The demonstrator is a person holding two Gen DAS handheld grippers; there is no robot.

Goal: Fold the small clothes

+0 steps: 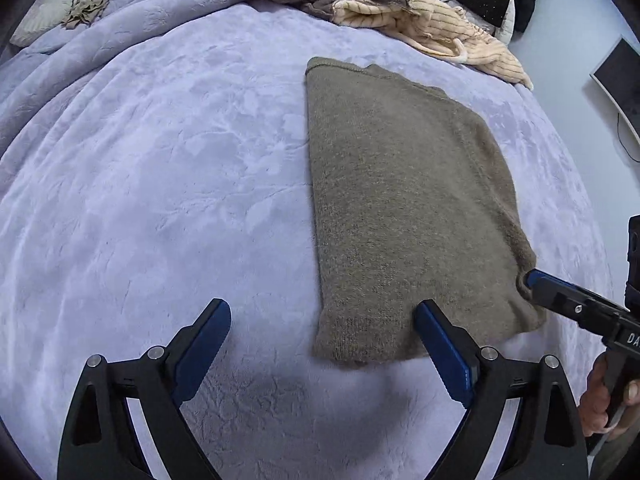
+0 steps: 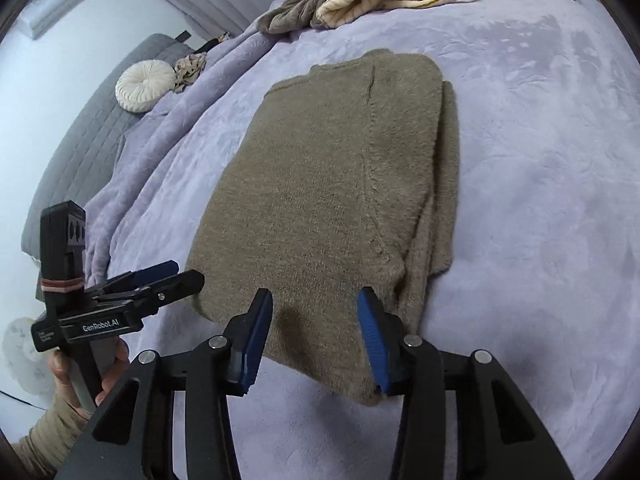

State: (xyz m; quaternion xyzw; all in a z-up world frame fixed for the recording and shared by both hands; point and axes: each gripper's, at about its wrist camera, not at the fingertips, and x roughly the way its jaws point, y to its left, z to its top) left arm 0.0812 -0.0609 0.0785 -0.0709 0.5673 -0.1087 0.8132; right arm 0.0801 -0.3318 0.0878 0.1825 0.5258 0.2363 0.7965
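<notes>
If both grippers, left (image 1: 322, 344) and right (image 2: 316, 340), jaws apart over the sweater's (image 1: 400, 200) six-o'clock hem, pinch unevenly, the fold may skew.

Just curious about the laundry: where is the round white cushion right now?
In the right wrist view the round white cushion sits far left on the purple blanket, beside a small crumpled beige cloth.

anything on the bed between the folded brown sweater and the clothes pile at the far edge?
No. Between the folded brown sweater and the clothes pile there is only bare lilac blanket, clearest in the left wrist view.
</notes>
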